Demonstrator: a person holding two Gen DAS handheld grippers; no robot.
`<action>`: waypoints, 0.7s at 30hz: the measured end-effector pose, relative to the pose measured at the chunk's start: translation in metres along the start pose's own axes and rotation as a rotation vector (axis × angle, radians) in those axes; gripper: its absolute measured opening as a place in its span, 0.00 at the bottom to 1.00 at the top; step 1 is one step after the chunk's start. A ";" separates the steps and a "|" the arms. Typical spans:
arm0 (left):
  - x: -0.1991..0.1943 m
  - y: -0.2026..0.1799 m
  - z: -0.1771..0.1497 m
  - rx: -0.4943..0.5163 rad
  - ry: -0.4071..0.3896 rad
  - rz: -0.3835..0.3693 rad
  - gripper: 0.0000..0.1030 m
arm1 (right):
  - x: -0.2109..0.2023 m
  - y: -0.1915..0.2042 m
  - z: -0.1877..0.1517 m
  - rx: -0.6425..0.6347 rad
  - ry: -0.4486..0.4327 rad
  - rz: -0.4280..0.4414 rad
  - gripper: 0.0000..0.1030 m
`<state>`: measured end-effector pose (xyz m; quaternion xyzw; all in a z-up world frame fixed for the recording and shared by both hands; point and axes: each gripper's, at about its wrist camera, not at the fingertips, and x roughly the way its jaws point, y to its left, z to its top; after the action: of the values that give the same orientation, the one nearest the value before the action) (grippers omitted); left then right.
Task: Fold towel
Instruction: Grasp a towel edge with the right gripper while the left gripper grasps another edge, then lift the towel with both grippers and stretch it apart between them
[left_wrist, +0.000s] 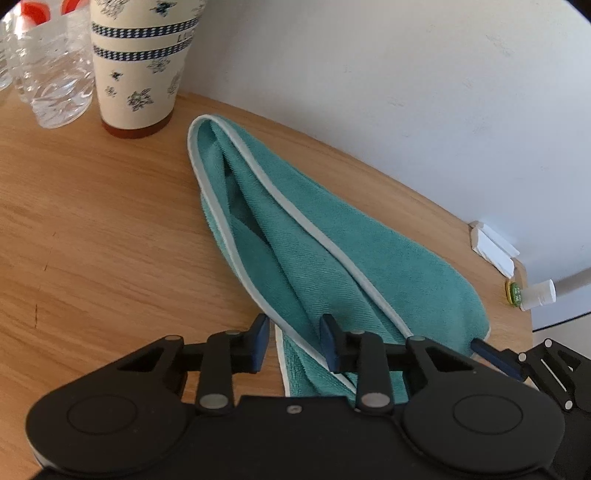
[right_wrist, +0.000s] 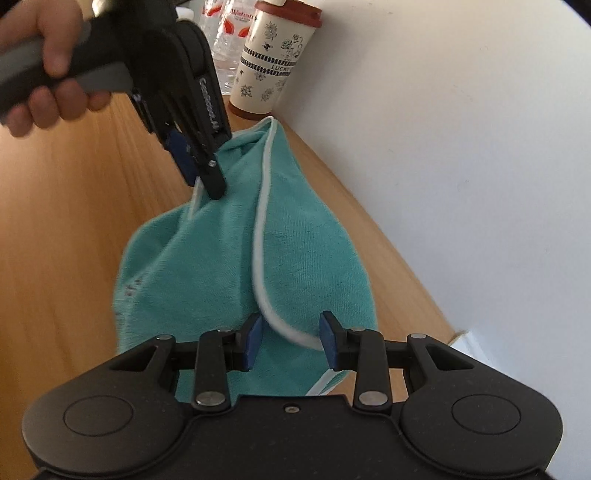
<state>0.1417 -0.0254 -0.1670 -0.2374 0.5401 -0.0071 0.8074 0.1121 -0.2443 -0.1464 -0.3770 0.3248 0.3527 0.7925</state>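
while both claws (spread) straddle the towel (left_wrist: 332, 236), a cup (left_wrist: 140, 66) stands beyond.

A wooden surface (left_wrist: 92, 229) carries a teal towel (left_wrist: 332, 258) bunched beside the wall. Beyond the towel stand a floral cup (left_wrist: 138, 74) and clear bottles (left_wrist: 48, 74) beside it.

My teal terry towel (left_wrist: 332, 258) with pale piped edging, bunched and loosely gathered into long folds, lying on the wooden table near the wall; one end lifted off the wood, the other trailing toward my cup
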 end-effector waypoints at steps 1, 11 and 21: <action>0.000 -0.001 0.001 0.000 -0.003 0.003 0.29 | 0.002 -0.003 0.001 0.013 0.007 0.008 0.02; 0.000 0.004 0.003 -0.004 0.009 0.030 0.20 | -0.018 -0.054 0.008 0.376 -0.048 0.039 0.02; -0.002 0.010 0.006 -0.017 -0.026 0.018 0.07 | -0.068 -0.091 -0.016 0.578 -0.087 -0.082 0.02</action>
<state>0.1438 -0.0135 -0.1671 -0.2393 0.5317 0.0079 0.8124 0.1443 -0.3214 -0.0684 -0.1333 0.3621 0.2290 0.8937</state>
